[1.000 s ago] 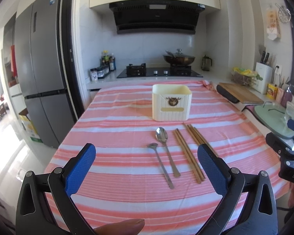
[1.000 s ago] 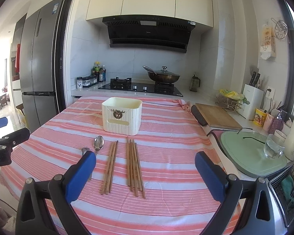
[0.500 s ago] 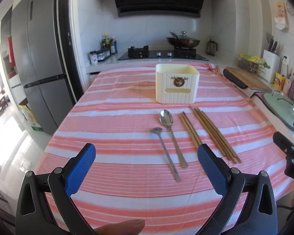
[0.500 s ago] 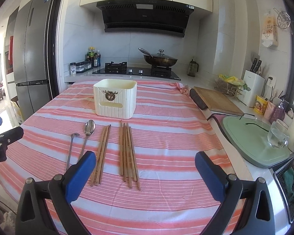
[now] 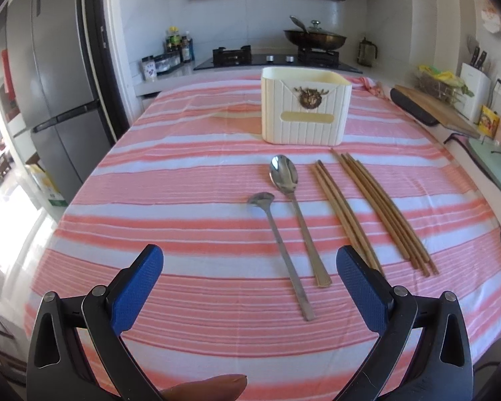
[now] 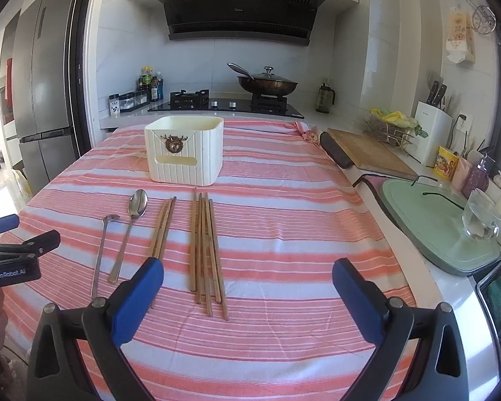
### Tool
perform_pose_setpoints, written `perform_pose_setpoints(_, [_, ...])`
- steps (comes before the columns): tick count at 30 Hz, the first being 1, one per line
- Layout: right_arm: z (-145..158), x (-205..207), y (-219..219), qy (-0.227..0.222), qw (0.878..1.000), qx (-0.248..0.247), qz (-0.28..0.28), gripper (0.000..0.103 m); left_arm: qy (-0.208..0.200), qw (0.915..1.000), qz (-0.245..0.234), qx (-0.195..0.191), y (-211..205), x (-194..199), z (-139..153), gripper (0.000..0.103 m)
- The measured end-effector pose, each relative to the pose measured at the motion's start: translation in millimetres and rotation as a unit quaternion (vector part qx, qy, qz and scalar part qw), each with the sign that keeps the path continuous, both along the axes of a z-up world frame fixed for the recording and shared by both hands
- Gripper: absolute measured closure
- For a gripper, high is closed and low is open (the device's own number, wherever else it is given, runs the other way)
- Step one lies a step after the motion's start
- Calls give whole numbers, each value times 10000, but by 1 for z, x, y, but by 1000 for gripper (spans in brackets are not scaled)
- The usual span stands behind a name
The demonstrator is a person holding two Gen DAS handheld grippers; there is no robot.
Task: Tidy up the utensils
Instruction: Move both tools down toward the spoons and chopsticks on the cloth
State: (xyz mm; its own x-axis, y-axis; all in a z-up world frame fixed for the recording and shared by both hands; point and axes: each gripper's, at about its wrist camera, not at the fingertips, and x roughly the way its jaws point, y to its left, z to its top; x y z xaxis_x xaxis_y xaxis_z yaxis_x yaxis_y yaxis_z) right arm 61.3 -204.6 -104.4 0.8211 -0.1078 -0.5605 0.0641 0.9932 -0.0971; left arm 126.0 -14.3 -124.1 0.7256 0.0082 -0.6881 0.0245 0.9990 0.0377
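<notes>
A cream utensil box (image 5: 305, 110) stands on the striped cloth; it also shows in the right wrist view (image 6: 184, 148). In front of it lie a small spoon (image 5: 277, 244), a large spoon (image 5: 292, 207), a pair of wooden chopsticks (image 5: 342, 210) and a bundle of several chopsticks (image 5: 382, 210). In the right wrist view they are the small spoon (image 6: 101, 250), large spoon (image 6: 130, 230), pair (image 6: 162, 227) and bundle (image 6: 205, 247). My left gripper (image 5: 248, 284) is open and empty above the spoon handles. My right gripper (image 6: 247, 287) is open and empty above the bundle's near ends.
The striped table (image 6: 300, 220) meets a counter on the right with a cutting board (image 6: 367, 153), a green mat (image 6: 431, 220) and a glass (image 6: 481, 217). A stove with a wok (image 6: 267, 83) is behind. A fridge (image 5: 46, 100) stands left.
Both grippers have moved forward and lower toward the utensils, which now appear larger and closer. Both stay open. The utensils have not moved.
</notes>
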Motion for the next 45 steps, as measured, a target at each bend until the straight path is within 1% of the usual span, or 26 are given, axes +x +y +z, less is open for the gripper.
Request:
perform_pose_setpoints(3, [-5, 3, -1, 84, 10000, 11, -13, 0, 189, 9998, 51, 15, -4, 25, -21, 0])
perform_pose_setpoints(6, [-7, 3, -1, 114, 9999, 26, 4, 0, 426, 9988, 194, 131, -7, 49, -42, 0])
perform_pose_setpoints(9, [-7, 3, -2, 101, 9999, 1, 7, 0, 607, 9971, 387, 252, -4, 64, -58, 0])
perform_pose_setpoints(12, [-10, 7, -5, 125, 9999, -14, -25, 0, 767, 9953, 479, 336, 1, 71, -67, 0])
perform_pose_setpoints(15, [-19, 16, -14, 147, 9999, -11, -57, 0, 839, 9948, 488, 323, 9, 70, -69, 0])
perform_pose_setpoints(19, [-41, 41, -32, 514, 9983, -64, -251, 0, 837, 9948, 522, 271, 23, 69, -67, 0])
perform_pose_setpoints(22, [-52, 55, -42, 777, 9965, 115, -271, 0, 827, 9947, 557, 265, 30, 68, -65, 0])
perform_pose_setpoints(26, [-57, 70, -42, 900, 9956, 242, -117, 0, 872, 9941, 616, 213, 39, 67, -67, 0])
perform_pose_setpoints(28, [-62, 78, -38, 942, 9955, 140, -3, 0, 894, 9939, 622, 157, 42, 67, -68, 0])
perform_pose_setpoints(30, [-72, 94, -35, 1134, 9935, 13, 111, 0, 912, 9939, 613, 129, 41, 67, -70, 0])
perform_pose_setpoints(33, [-85, 114, -32, 1414, 9895, 92, 273, 0, 934, 9940, 561, 109, 37, 65, -71, 0])
perform_pose_setpoints(37, [-103, 134, -24, 1730, 9839, -130, 420, 0, 971, 9941, 439, 204, 28, 62, -73, 0])
perform_pose_setpoints(39, [-105, 138, -23, 1781, 9825, -47, 547, 0, 994, 9939, 401, 272, 27, 60, -75, 0])
perform_pose_setpoints(43, [-110, 146, -20, 1990, 9781, -186, 574, 0, 1045, 9934, 391, 257, 32, 59, -76, 0])
perform_pose_setpoints(45, [-109, 149, -22, 2030, 9774, -96, 584, 0, 1067, 9931, 373, 303, 34, 58, -76, 0])
